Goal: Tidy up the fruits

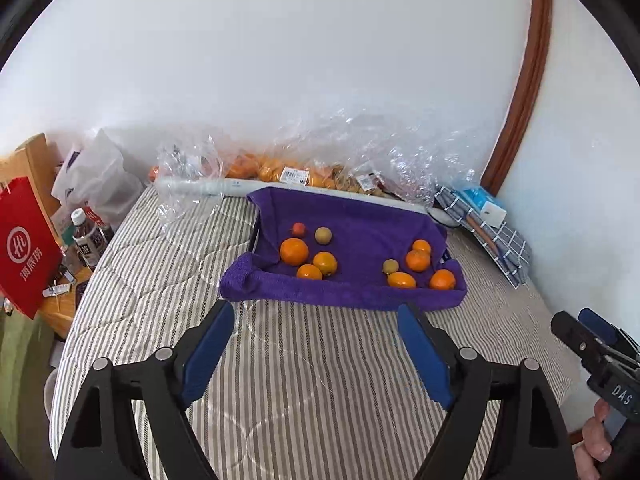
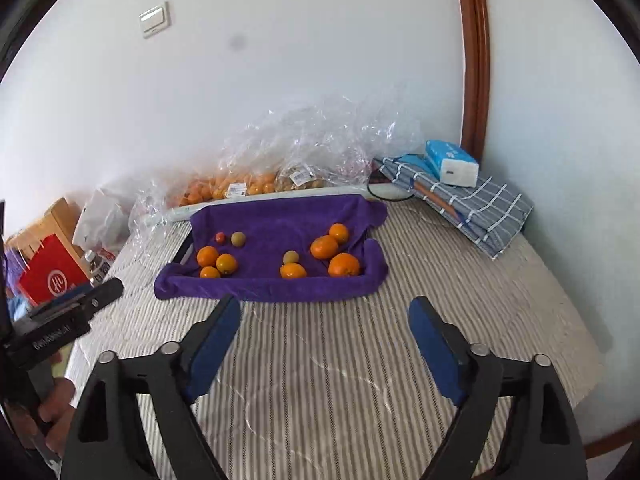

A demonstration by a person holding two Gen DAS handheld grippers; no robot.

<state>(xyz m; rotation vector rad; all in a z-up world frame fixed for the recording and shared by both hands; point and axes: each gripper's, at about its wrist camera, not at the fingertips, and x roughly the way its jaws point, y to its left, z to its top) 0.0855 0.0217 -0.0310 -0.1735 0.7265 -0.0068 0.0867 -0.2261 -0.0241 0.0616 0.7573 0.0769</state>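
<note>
Left gripper [image 1: 316, 312] spread wide, blue pads [image 1: 208, 352] well apart, holding nothing, hovering above the striped bedcover [image 1: 320, 380] just near of the purple towel [image 1: 360, 224]. Right gripper [image 2: 325, 307] likewise spread wide, blue pads [image 2: 436, 344] apart, empty, touching nothing, also over the bedcover on the near side of the towel. In the left wrist view, seen at far right, black body with a blue pad, a thumb on its handle; how far it gapes unclear from that angle.

Purple towel draped over a shallow tray, edges raised like a rim. On its left part: a large orange [image 1: 294, 251], two smaller oranges [image 1: 325, 263] [image 1: 309, 272] touching just near and right of it, a small red fruit [image 1: 298, 229] and a greenish-brown round fruit [image 1: 323, 235] farther back. On its right part: four oranges [image 1: 418, 260] [image 1: 421, 245] [image 1: 442, 279] [image 1: 401, 280] clustered by the right rim, a second greenish-brown fruit [image 1: 391, 266] just left of them. Middle of the towel bare between the two clusters.

Against the far wall, clear plastic bags [image 1: 360, 148] crumpled over more oranges and brownish fruit, price labels showing. To the far right, a folded checked cloth [image 2: 480, 204] with a blue tissue pack [image 2: 452, 162] on top. To the left, beyond the bed edge, a red paper bag [image 1: 24, 240], a white plastic bag [image 1: 96, 176] and a capped bottle [image 1: 86, 236].
</note>
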